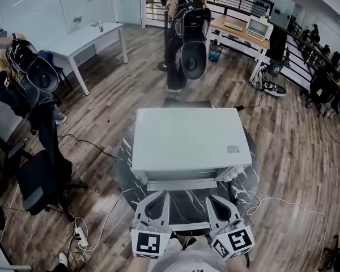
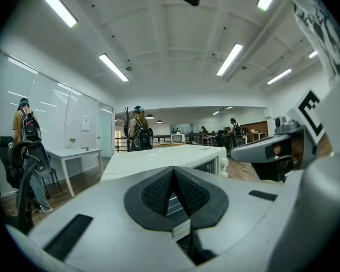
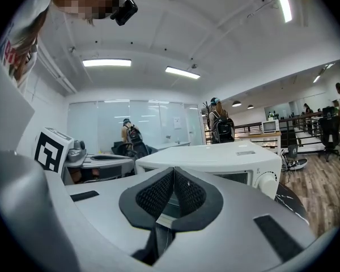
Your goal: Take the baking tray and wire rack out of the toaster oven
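From the head view, the white toaster oven stands on a round dark surface with pale marble veins. Only its smooth flat top and the long handle bar show, so the baking tray and wire rack are hidden from sight. A small grey label on the top is too small to read. The left tongs and the right tongs lie just before the oven front. Their black-and-white marker cubes are partly cut off by the lower edge.

In the left gripper view, the dark ribbed pads are pressed together with nothing between them. The oven is close behind them.

In the right gripper view, these tongs are also closed and empty. Past them one sees the dark glass door and a round white knob. The marks around the knob are not readable.
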`<action>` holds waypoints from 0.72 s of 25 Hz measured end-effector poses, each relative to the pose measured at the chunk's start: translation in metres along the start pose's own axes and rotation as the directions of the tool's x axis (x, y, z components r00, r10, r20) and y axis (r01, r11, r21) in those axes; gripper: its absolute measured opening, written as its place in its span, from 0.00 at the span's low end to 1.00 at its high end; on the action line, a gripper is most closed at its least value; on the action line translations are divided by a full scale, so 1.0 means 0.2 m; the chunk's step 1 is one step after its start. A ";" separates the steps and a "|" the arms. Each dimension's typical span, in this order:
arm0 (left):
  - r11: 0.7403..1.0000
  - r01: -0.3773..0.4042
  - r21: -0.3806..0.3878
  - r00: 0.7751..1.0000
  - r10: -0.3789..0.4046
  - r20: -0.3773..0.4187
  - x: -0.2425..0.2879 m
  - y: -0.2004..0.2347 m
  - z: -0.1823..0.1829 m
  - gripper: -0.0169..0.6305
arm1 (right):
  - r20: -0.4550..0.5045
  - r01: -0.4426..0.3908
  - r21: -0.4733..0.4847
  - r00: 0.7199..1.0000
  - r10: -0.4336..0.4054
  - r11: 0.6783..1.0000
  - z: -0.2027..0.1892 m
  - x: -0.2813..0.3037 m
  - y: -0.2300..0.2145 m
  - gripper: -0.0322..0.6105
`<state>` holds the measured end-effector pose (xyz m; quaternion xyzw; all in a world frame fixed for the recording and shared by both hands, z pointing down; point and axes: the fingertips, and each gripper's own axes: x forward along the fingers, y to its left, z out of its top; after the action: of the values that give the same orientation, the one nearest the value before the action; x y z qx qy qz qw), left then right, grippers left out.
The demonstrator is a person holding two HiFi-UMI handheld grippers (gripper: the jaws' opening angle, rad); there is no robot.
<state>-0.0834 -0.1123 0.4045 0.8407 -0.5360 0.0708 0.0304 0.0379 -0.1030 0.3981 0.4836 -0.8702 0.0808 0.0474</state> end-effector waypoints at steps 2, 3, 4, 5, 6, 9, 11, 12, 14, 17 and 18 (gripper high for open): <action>1.000 -0.002 -0.001 1.000 0.002 -0.011 0.01 0.02 -0.02 0.01 | -0.010 0.001 -0.003 1.000 -0.001 1.000 -0.01 0.02 0.00 0.05; 1.000 -0.006 -0.005 1.000 0.005 -0.020 0.01 0.03 -0.03 0.01 | -0.017 0.002 -0.005 1.000 -0.002 1.000 -0.02 0.02 0.01 0.05; 1.000 -0.011 -0.008 0.999 0.010 -0.031 0.01 0.04 -0.05 0.01 | -0.025 0.003 -0.010 1.000 -0.004 1.000 -0.03 0.02 0.01 0.05; 1.000 -0.017 -0.006 0.999 0.016 -0.044 0.01 0.04 -0.06 0.01 | -0.030 0.004 -0.020 1.000 -0.004 1.000 -0.04 0.02 0.01 0.05; 1.000 -0.022 0.007 0.998 0.022 -0.057 0.01 0.05 -0.07 0.01 | -0.034 0.003 -0.035 0.999 -0.004 0.999 -0.04 0.03 0.01 0.05; 0.995 -0.023 0.096 0.996 0.031 -0.082 0.03 0.07 -0.09 0.01 | -0.053 -0.007 -0.105 0.999 0.001 0.994 -0.05 0.07 0.00 0.05; 0.986 -0.011 0.167 0.994 0.028 -0.103 0.05 0.07 -0.12 0.01 | -0.075 -0.011 -0.139 0.997 0.001 0.990 -0.07 0.10 -0.02 0.05; 0.979 -0.004 0.202 0.993 0.028 -0.118 0.06 0.07 -0.14 0.01 | -0.085 -0.013 -0.142 0.996 0.001 0.990 -0.09 0.11 -0.02 0.05; 0.971 0.003 0.238 0.989 0.032 -0.147 0.08 0.07 -0.17 0.01 | -0.096 -0.021 -0.109 0.995 0.010 0.994 -0.11 0.13 -0.04 0.05; 0.994 0.008 0.110 0.985 0.011 -0.174 0.13 0.07 -0.22 0.01 | -0.100 -0.027 -0.027 0.995 0.024 0.999 -0.15 0.15 -0.08 0.05; 0.999 0.011 0.036 0.983 -0.004 -0.183 0.15 0.06 -0.23 0.01 | -0.105 -0.023 -0.013 0.994 0.021 1.000 -0.16 0.16 -0.10 0.05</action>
<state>-0.0861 -0.1383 0.4545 0.8330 -0.5265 0.1573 0.0644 0.0372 -0.1342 0.4372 0.4688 -0.8724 0.1003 0.0955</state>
